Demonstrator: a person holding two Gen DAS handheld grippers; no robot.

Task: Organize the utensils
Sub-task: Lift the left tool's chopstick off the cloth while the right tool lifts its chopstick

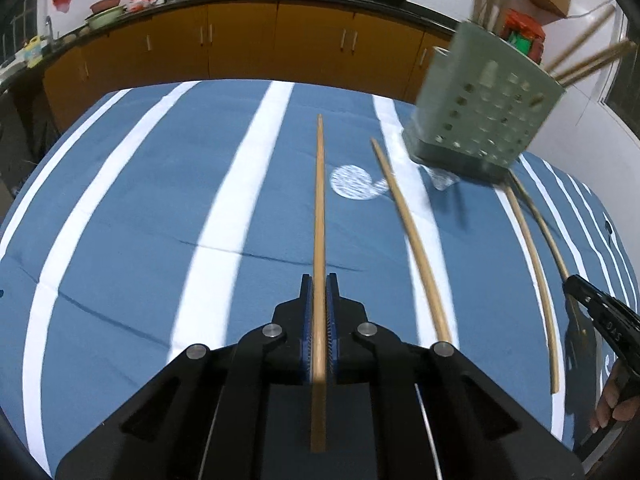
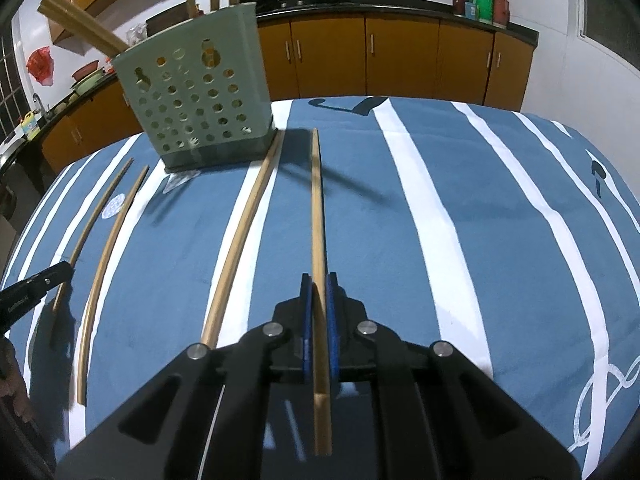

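Both grippers angled down, each clamped on a chopstick.
Left gripper (image 1: 319, 292) pinches one chopstick (image 1: 319, 200); right gripper (image 2: 319, 292) another (image 2: 317, 208); two loose chopsticks (image 2: 240, 236) lie between, before the perforated holder (image 2: 196, 104).

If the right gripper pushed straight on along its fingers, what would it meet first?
Probably the blue-and-white striped tablecloth: the right gripper, shut on a wooden chopstick, angles down at bare cloth, right of the perforated green holder.

Blue tablecloth (image 2: 500, 240) with white stripes, pale-tan wooden chopsticks (image 2: 318, 216) on it, sage-green holder (image 2: 196, 100) with round-hole pattern at the cloth's far edge, orange-brown cabinets (image 2: 400, 56) behind the cloth under black countertop (image 2: 400, 0), black grippers (image 2: 319, 280) with blue pads (image 2: 331, 320).
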